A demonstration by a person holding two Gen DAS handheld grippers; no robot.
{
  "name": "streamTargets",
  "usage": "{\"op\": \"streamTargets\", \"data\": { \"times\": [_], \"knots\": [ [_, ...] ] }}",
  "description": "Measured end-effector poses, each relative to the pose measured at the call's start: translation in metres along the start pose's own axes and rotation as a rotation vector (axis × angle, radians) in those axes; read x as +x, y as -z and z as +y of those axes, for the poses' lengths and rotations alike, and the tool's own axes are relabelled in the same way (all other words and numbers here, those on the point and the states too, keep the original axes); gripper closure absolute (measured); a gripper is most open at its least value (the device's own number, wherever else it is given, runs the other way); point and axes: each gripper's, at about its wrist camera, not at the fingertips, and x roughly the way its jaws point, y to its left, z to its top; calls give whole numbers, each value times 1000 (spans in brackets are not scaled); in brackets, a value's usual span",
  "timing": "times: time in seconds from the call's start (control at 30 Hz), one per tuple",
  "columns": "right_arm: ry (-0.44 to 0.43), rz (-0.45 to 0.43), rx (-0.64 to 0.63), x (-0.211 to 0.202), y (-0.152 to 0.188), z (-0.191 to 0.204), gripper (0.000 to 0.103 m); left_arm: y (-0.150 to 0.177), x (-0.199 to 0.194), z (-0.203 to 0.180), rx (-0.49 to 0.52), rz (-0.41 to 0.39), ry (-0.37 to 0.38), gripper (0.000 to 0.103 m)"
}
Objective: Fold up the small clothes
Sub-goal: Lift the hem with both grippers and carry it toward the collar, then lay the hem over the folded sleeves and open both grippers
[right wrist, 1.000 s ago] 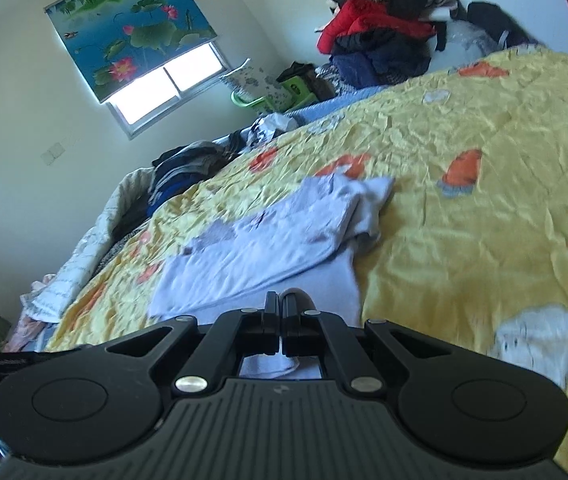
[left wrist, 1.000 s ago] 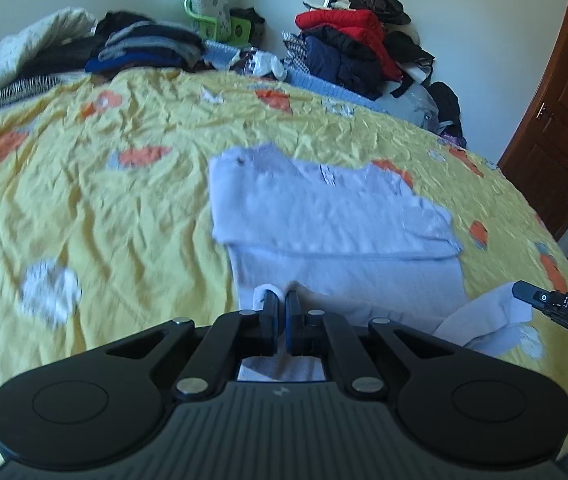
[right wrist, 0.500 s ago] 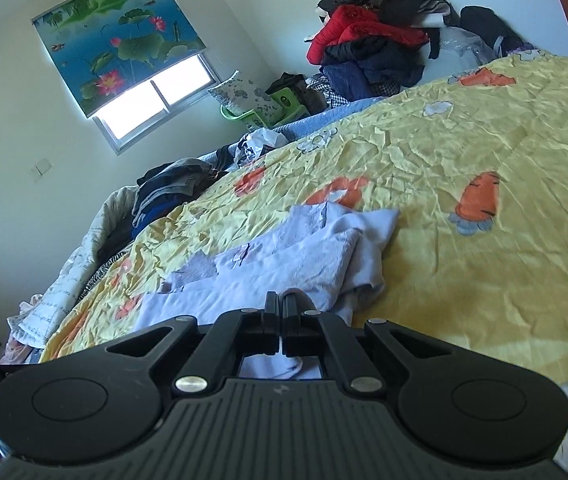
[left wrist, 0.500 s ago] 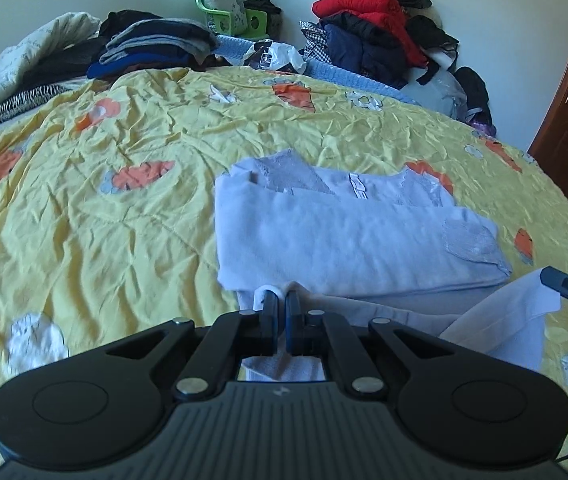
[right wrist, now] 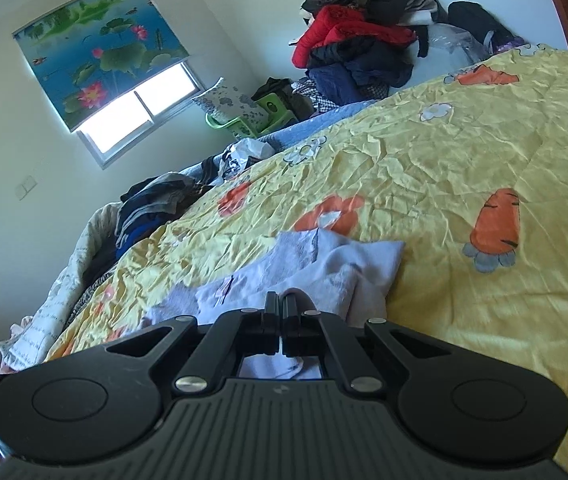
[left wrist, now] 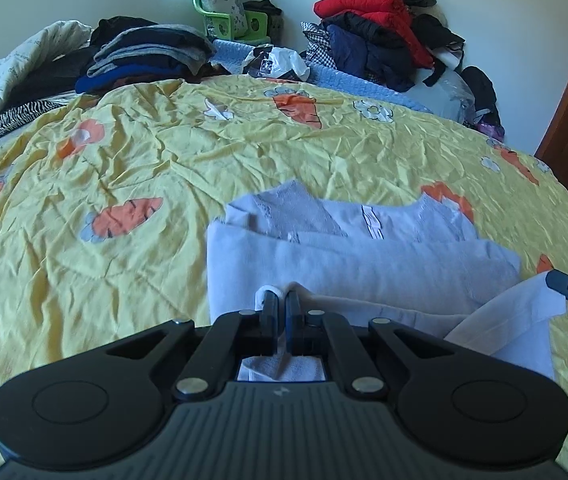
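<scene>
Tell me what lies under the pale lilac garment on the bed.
The lilac garment rests on the yellow carrot-print bedspread, which shows all around it. Whatever lies beneath its folded layers is covered.

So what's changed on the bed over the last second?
Both grippers, left gripper and right gripper, carried the near edge of the pale blue garment forward over its far part, so less of the garment shows beyond them. Nothing was let go: each stays shut on the cloth. The yellow bedspread and the clothes piles are unchanged.
</scene>
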Motion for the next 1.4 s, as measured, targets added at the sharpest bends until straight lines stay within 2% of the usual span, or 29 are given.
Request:
{"op": "streamTargets", "data": {
  "times": [0.5, 0.6, 0.7, 0.83, 0.93, 1.0, 1.1, 1.3, 1.4],
  "knots": [
    [32, 17, 87, 61, -27, -17, 99, -41, 53, 7, -46, 26, -24, 100],
    [45, 25, 94, 74, -31, -21, 99, -47, 66, 11, -61, 30, -42, 100],
    [55, 37, 110, 85, -34, -26, 99, -52, 76, 15, -61, 20, -93, 100],
    [60, 58, 127, 100, -36, -31, 99, -58, 86, 26, -99, 32, -96, 100],
    [73, 81, 122, 109, -35, -33, 99, -56, 86, 33, -108, 51, -55, 100],
    [78, 95, 120, 112, -34, -34, 90, -53, 80, 36, -102, 61, -40, 100],
    [72, 115, 123, 116, -34, -36, 90, -46, 70, 42, -105, 80, -11, 100],
    [73, 126, 97, 118, -35, -35, 90, -38, 63, 58, -197, 172, 116, 99],
    [72, 131, 109, 118, -35, -37, 82, -35, 68, 60, -229, 196, 145, 98]
  ]
}}
